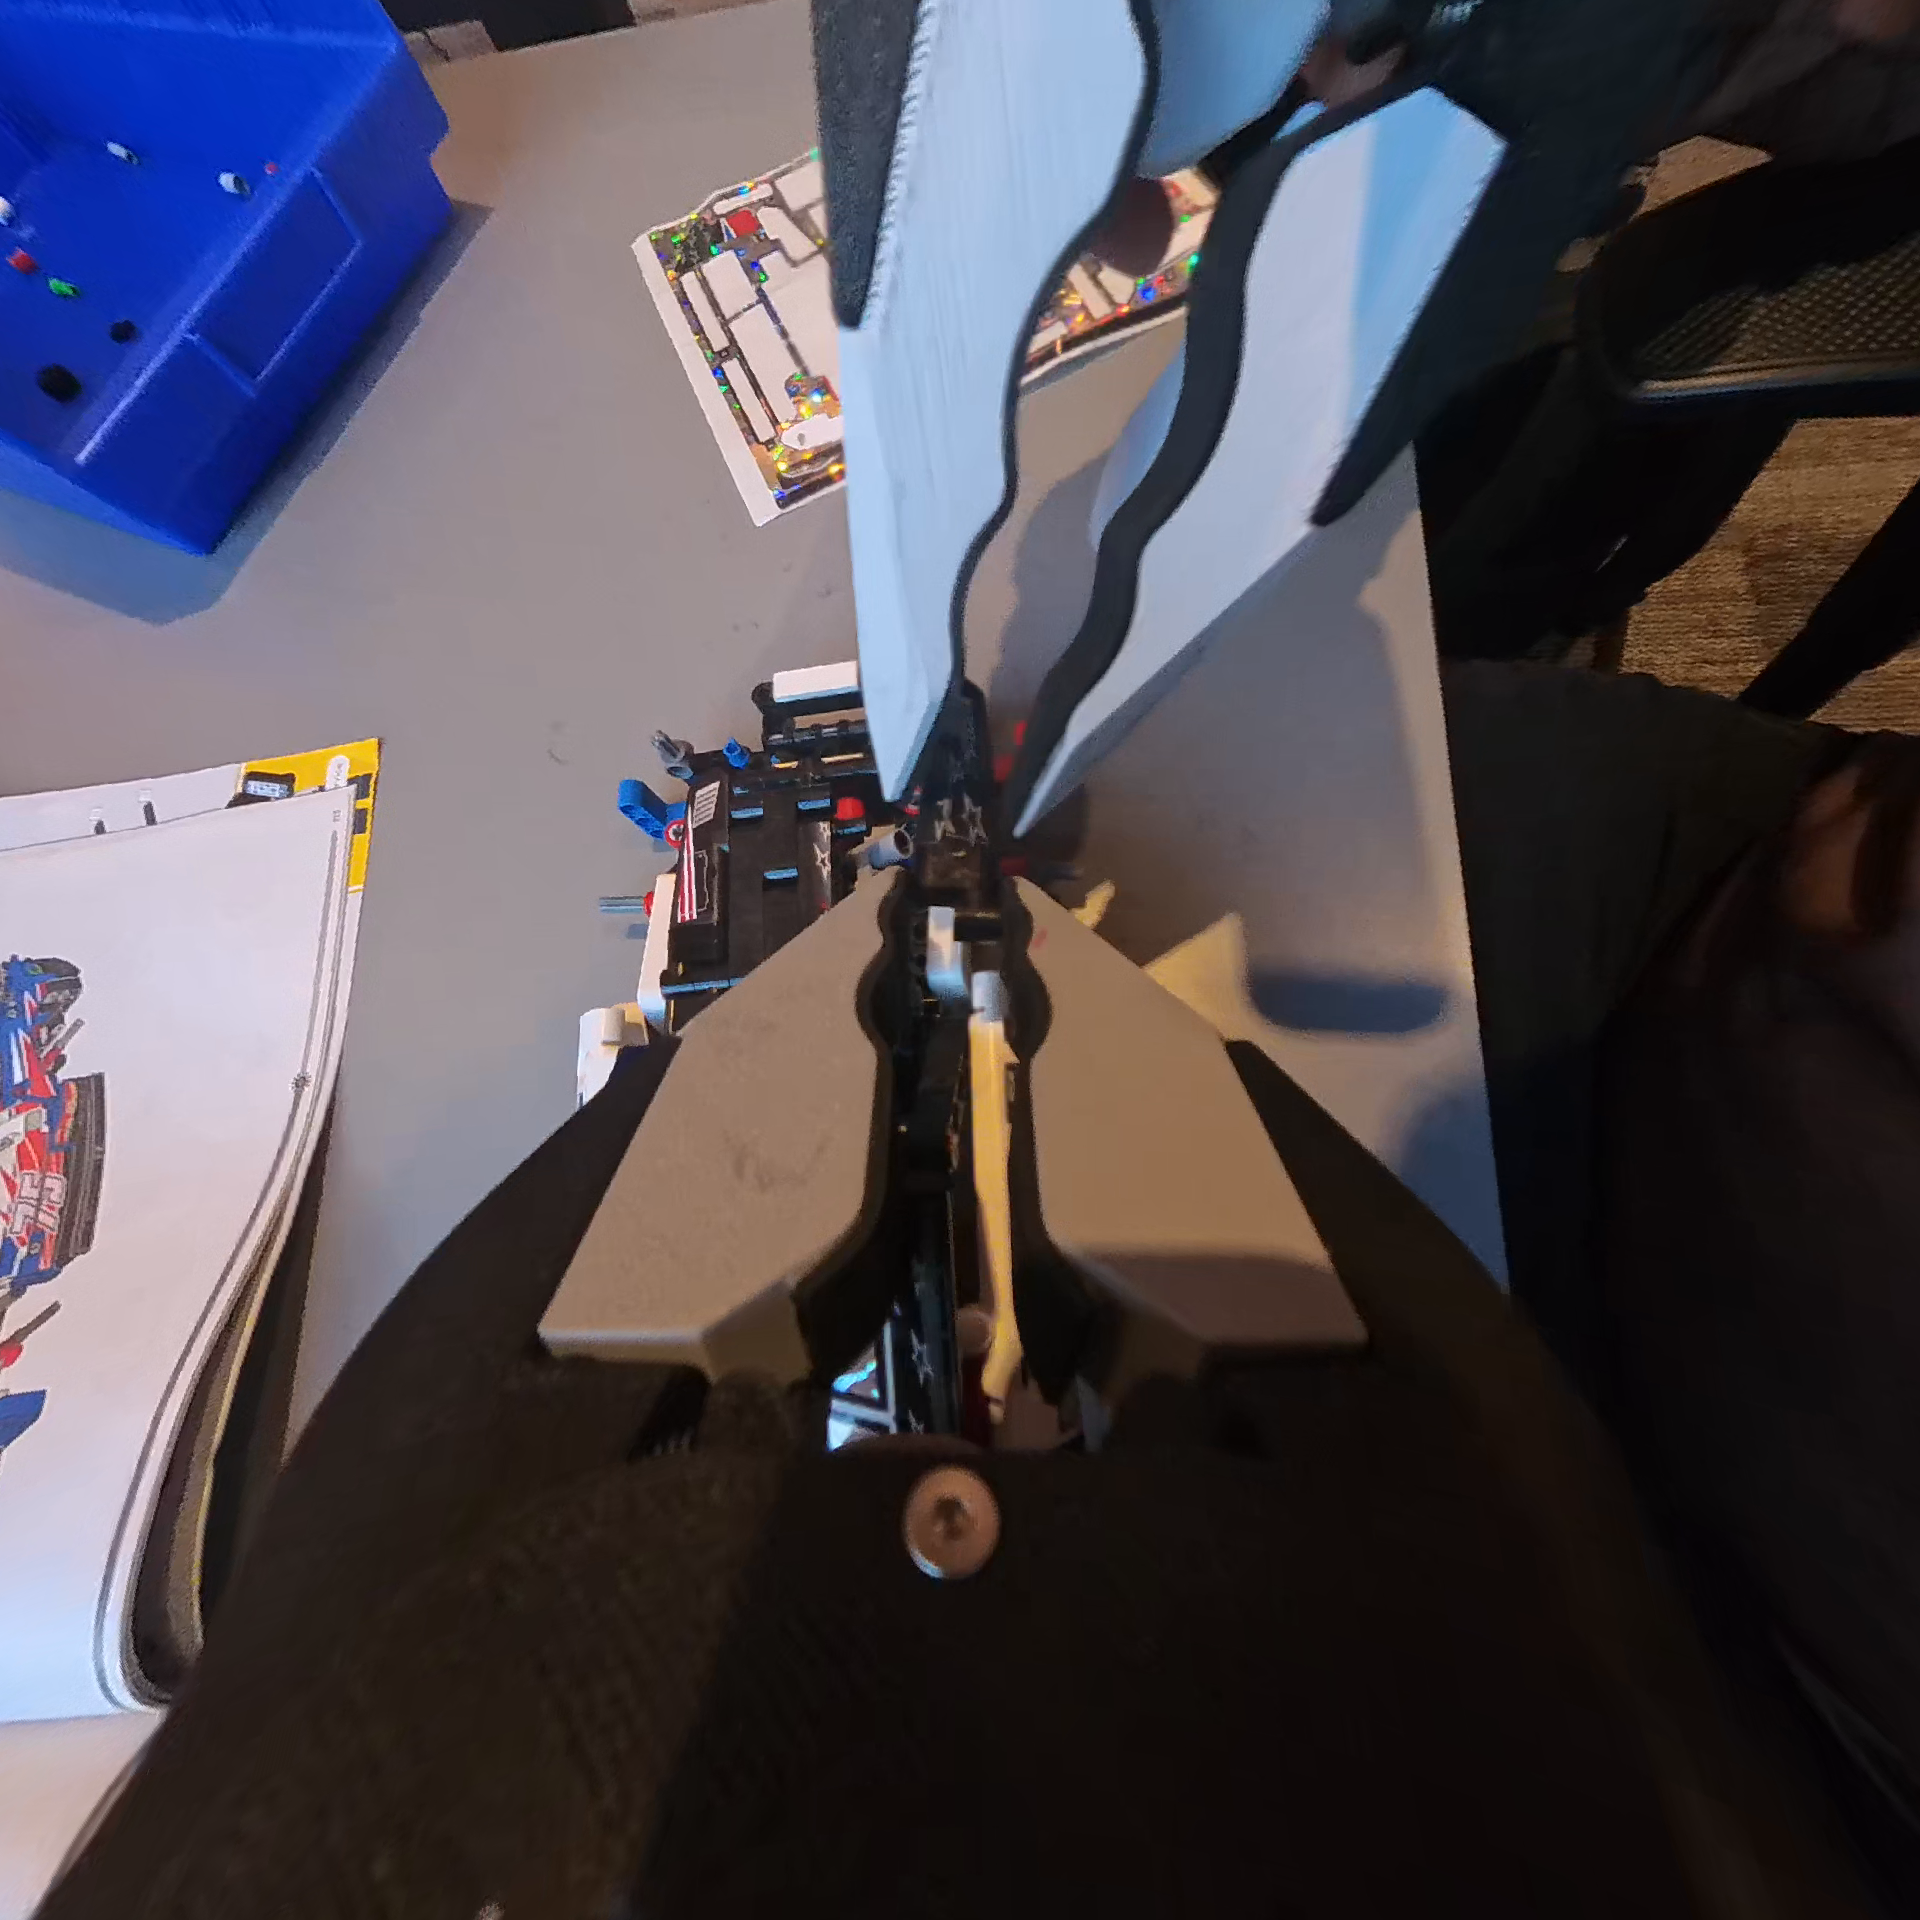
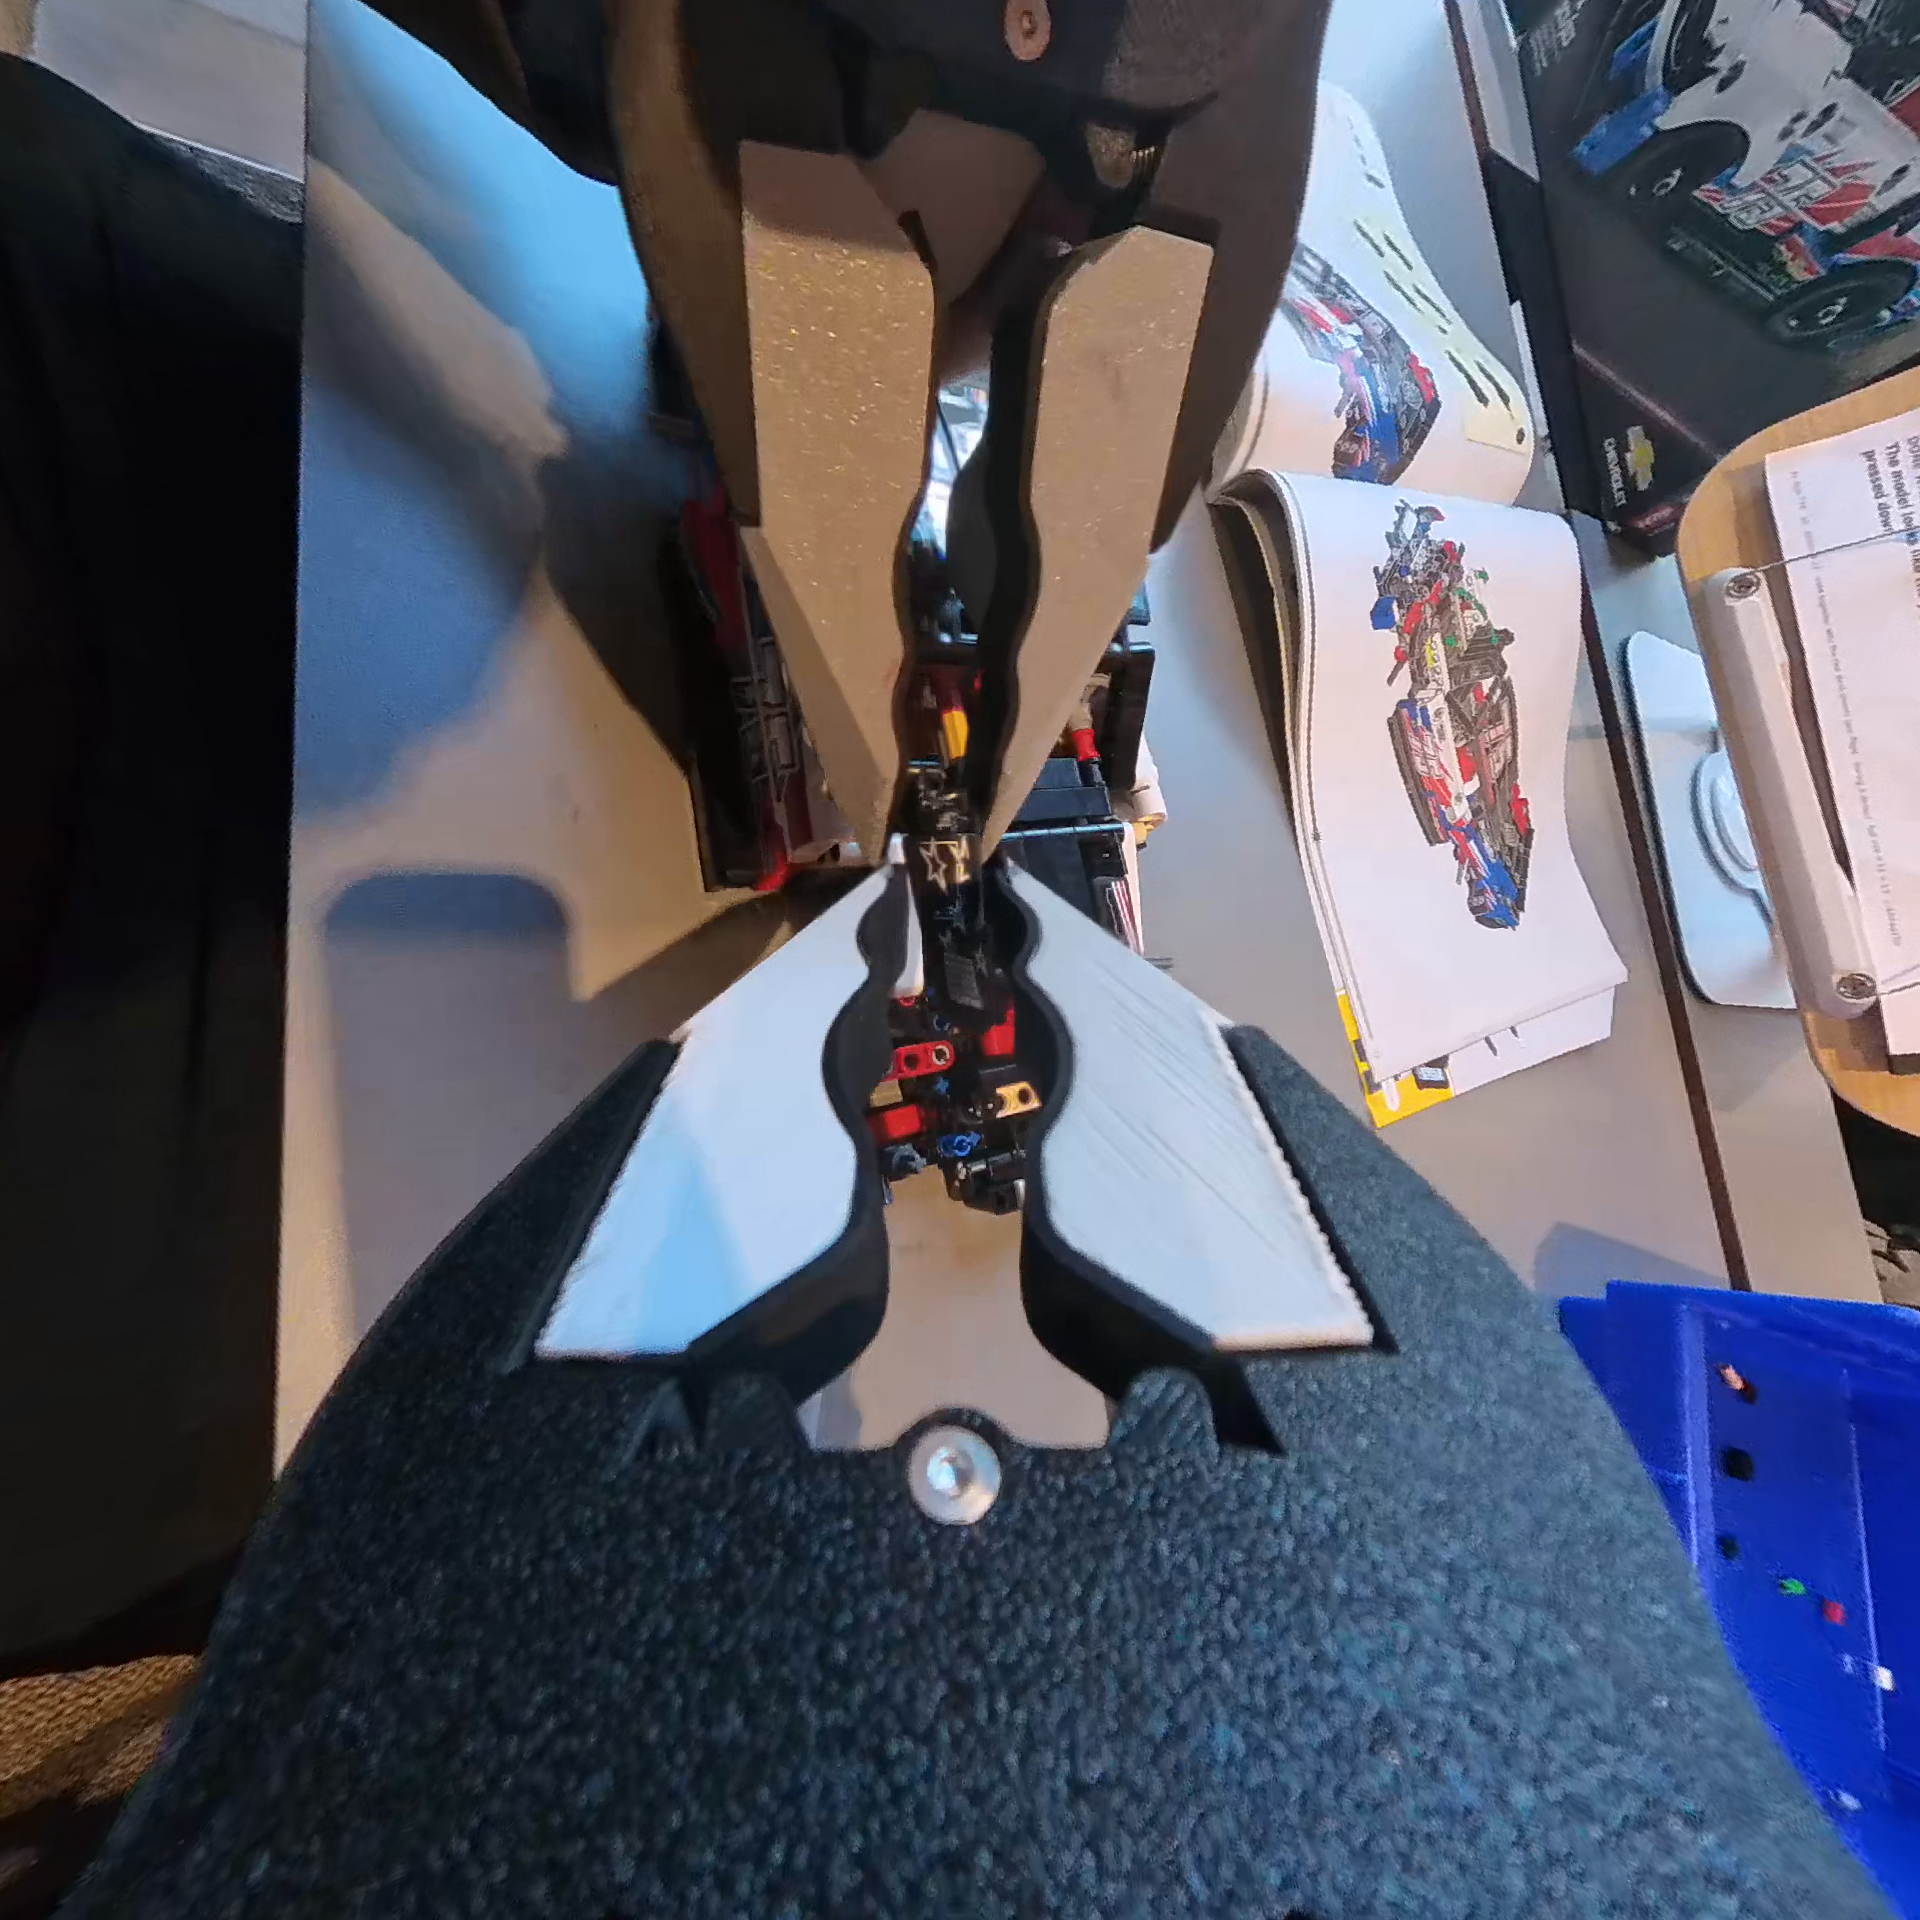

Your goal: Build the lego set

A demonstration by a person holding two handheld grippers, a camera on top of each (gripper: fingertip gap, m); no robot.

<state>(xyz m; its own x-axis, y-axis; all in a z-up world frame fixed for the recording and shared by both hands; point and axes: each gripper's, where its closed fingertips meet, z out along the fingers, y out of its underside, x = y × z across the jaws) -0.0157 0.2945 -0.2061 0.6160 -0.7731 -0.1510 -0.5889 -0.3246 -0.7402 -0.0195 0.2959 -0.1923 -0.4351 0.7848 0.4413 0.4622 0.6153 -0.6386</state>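
**Grey surface, two grippers clamped on one starred panel**

Grey and broad, the surface carries everything, and a person's dark sleeve lies along its right edge in the left wrist view. A blue bin stands at its far left corner there. An open instruction booklet lies at the left, its page printed with a blue, red and white car. A holographic sticker sheet lies farther off, partly hidden. The lego model, black with blue and red pins and white parts, rests on the surface between booklet and grippers. The left gripper has its grey fingers closed on a narrow black starred panel of the model, a white beam alongside it. The right gripper, white-fingered, meets it tip to tip from the opposite side and is also closed on that same panel.
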